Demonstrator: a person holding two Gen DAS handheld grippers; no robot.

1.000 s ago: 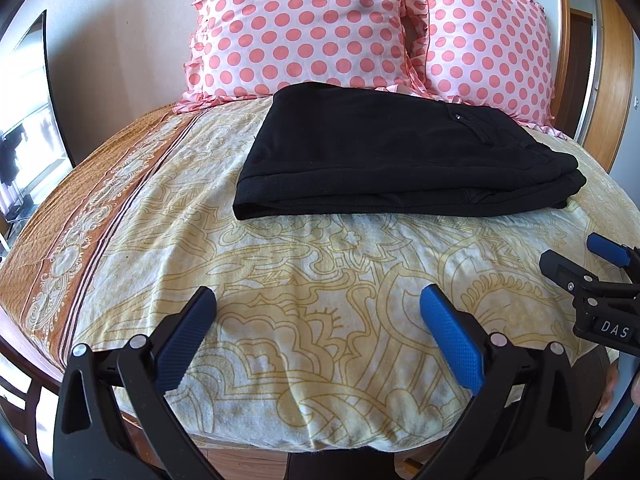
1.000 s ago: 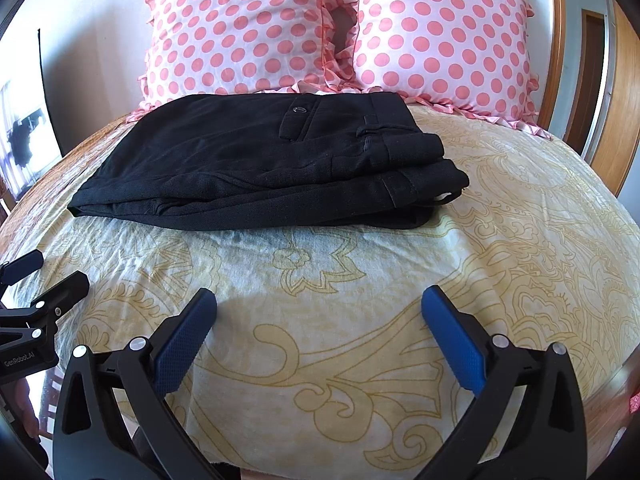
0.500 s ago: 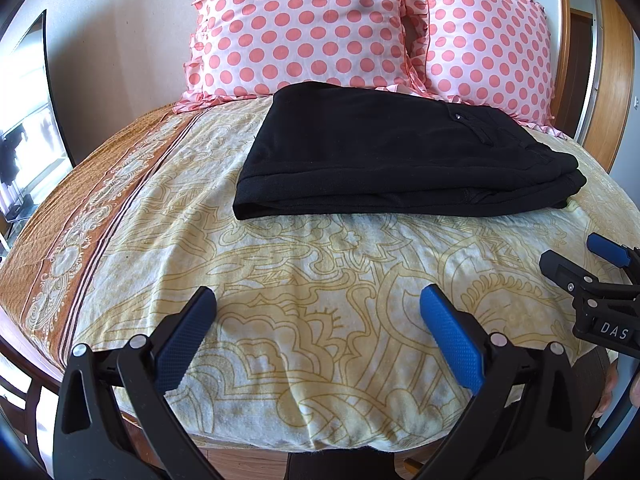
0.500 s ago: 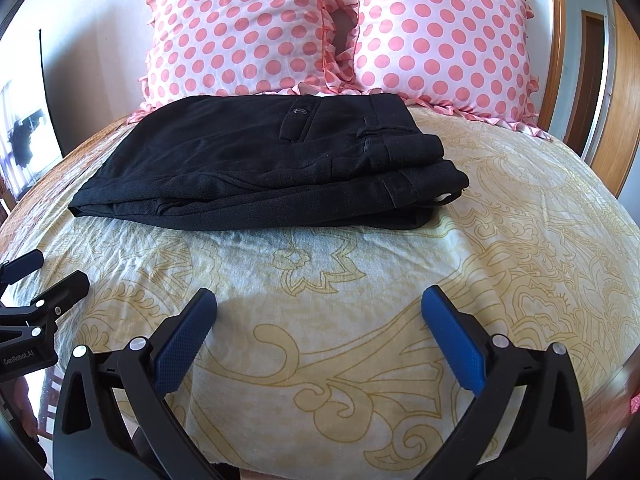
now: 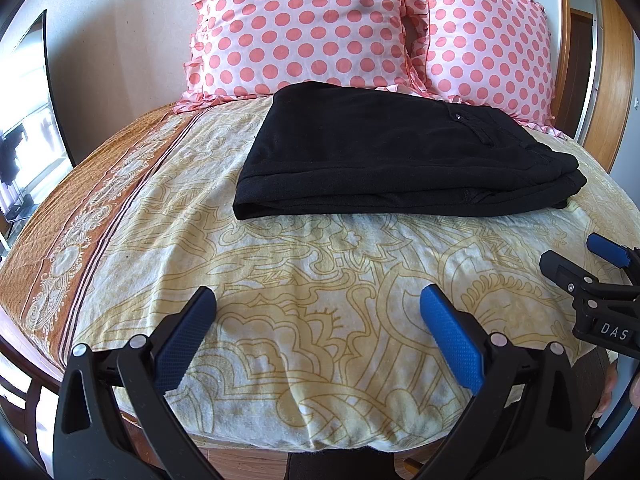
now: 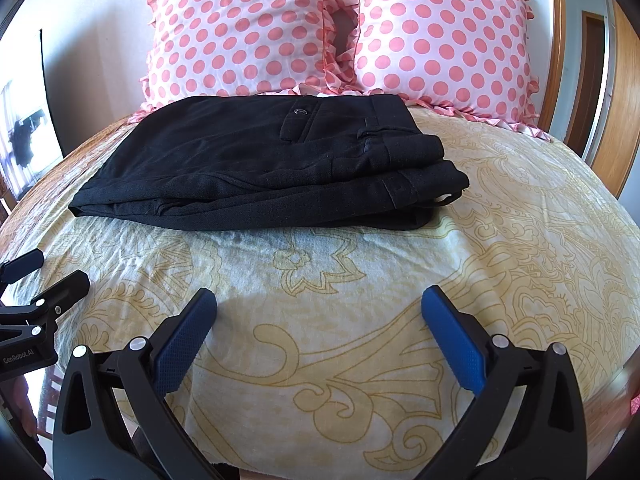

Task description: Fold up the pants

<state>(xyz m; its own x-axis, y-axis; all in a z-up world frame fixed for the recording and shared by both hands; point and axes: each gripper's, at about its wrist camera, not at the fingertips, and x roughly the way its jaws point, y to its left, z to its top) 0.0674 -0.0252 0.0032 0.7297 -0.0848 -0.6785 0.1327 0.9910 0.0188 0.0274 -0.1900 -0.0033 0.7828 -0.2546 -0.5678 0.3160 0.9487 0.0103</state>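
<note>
Black pants (image 5: 392,156) lie folded in a flat stack on the bed, in front of the pillows; they also show in the right wrist view (image 6: 272,164), waistband and button to the right. My left gripper (image 5: 316,312) is open and empty, low over the near edge of the bed, well short of the pants. My right gripper (image 6: 318,312) is open and empty, likewise near the front edge. Each gripper shows at the side of the other's view: the right gripper (image 5: 576,258), the left gripper (image 6: 46,270).
Two pink polka-dot pillows (image 5: 304,24) (image 6: 432,36) lean against the wall behind the pants. The bed has a yellow patterned sheet (image 6: 360,280) with an orange border (image 5: 80,232) on the left. A wooden door frame (image 6: 624,80) stands at the right.
</note>
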